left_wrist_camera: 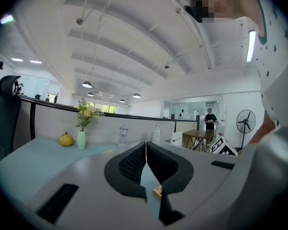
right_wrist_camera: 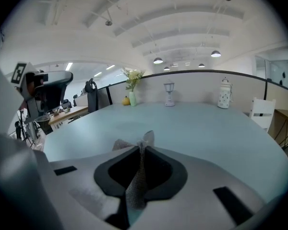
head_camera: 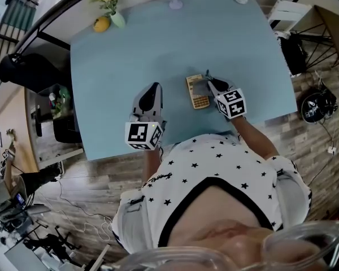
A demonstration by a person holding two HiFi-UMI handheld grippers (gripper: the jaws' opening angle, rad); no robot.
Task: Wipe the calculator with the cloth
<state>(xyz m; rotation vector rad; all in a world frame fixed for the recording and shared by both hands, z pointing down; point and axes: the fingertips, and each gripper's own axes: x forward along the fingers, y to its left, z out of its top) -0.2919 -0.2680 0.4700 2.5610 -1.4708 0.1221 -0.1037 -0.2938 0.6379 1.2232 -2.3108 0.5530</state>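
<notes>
Right gripper [right_wrist_camera: 141, 152]: fingers pinch a thin grey woven cloth [right_wrist_camera: 145, 140], with a tuft standing beyond the fingertips. The cloth is likely light and limp, and will bunch.

A flat tan plastic calculator [head_camera: 197, 92] lies on the pale blue table [head_camera: 158, 44], just left of those fingertips. It is probably light, stiff and apt to slide, so steady it by an edge.

Left gripper [left_wrist_camera: 146, 150]: fingers pressed together on nothing.

Only the head view shows the layout. The cloth is plain only in the right gripper view.

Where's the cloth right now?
The cloth is pinched in the shut jaws of the right gripper, which the head view shows beside the calculator, near the front edge of the table.
</notes>
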